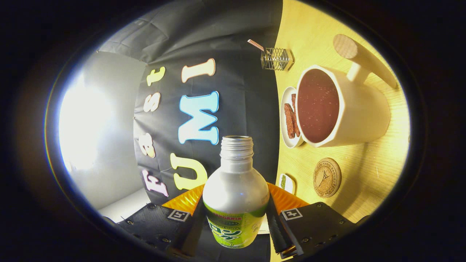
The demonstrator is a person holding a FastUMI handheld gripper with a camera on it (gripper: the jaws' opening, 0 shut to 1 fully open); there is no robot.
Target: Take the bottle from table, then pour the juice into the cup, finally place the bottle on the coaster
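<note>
1. While the view is rolled sideways, the tongs (236, 214) hold the bottle (236, 189) at its labelled body, one finger on each side.
2. Bottle: uncapped, smooth metal, rigid, probably slippery; grip at mid-body, not the neck.
3. Cup (338, 109) lies beyond on the tabletop (378, 163); its contents look dark, possibly already filled.
4. Coaster (327, 177) sits beside the cup.

Your camera rides on the claw (236, 218), looking forward along its fingers, rolled sideways so the surface (371, 171) stands upright beside you; the bottle (236, 196) sits very near.
</note>
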